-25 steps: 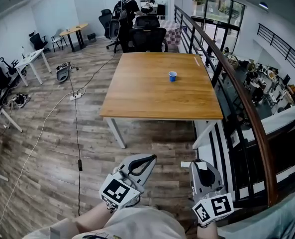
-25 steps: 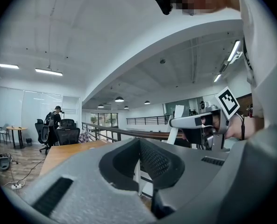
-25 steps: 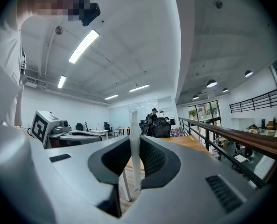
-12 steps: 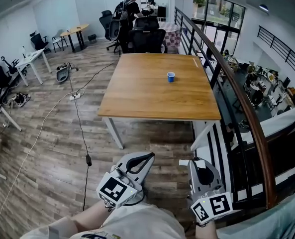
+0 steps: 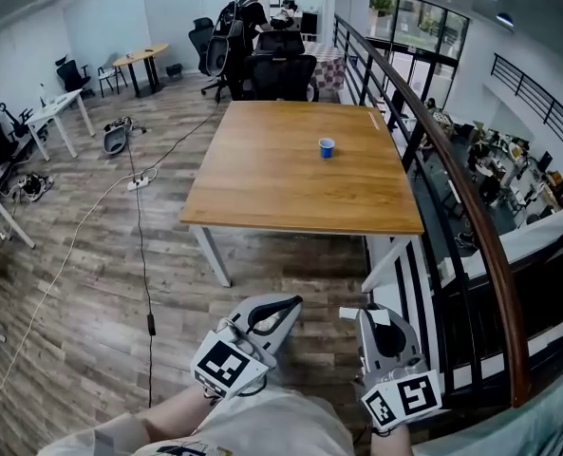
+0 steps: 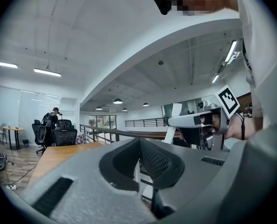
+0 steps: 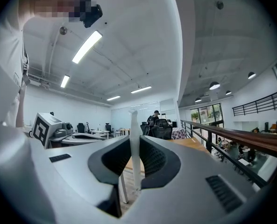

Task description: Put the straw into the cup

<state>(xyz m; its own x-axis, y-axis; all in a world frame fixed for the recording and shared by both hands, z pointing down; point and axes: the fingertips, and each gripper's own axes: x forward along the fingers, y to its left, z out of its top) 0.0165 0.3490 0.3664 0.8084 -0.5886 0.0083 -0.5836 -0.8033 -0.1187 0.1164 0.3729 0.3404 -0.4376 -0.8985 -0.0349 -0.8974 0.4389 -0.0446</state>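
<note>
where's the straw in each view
Head view: straw, a short white bit at the right claw's tip, lower centre-right.
Left gripper view: straw slants across the right claw, right of centre.
Right gripper view: straw upright between the pads, centre.
Shared landmark: wooden table.

Cup (image 5: 328, 146) on the table (image 5: 262, 193), right of centre; chairs (image 5: 281, 72) behind it, railing (image 5: 471, 218) along its right
</note>
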